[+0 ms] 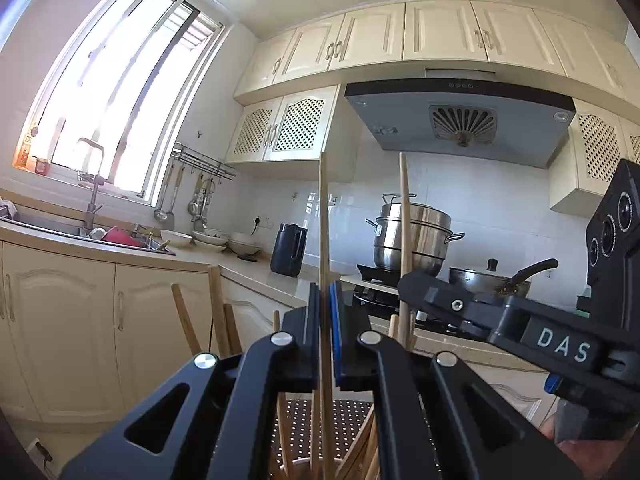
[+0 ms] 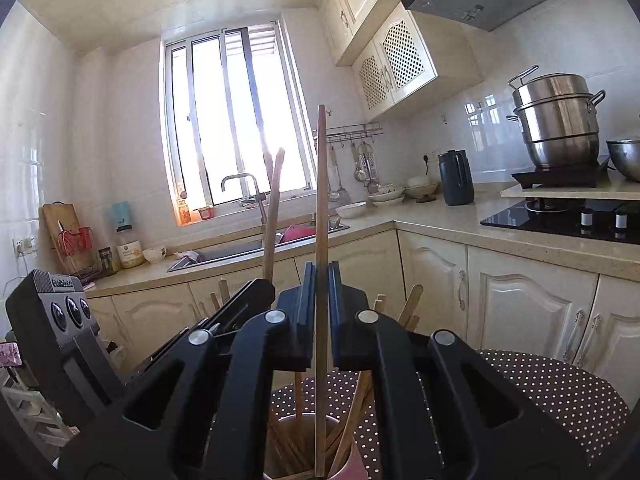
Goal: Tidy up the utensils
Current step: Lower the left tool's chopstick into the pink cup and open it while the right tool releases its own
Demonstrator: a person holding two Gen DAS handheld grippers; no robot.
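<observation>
Looking along left gripper (image 1: 325, 292), we see jaws pinching one upright chopstick (image 1: 324, 216); below them, pink cup (image 1: 304, 462) of more chopsticks stands on dotted cushion (image 1: 352, 420). To its right, right gripper (image 1: 412, 280) pinches second chopstick (image 1: 405, 208).

Right wrist view: we see right gripper (image 2: 321, 280) pressed onto upright chopstick (image 2: 321, 200), cup (image 2: 356, 464) directly beneath, holding many chopsticks. Just left, left gripper (image 2: 256, 292) holds other chopstick (image 2: 274, 208).

Two wooden chopsticks (image 1: 324, 208) (image 2: 321, 184) standing upright, one pinched in each closed gripper, lower ends hanging over pink cup (image 2: 352, 466) holding more wooden chopsticks, cup sitting on polka-dot surface (image 2: 540, 392).
</observation>
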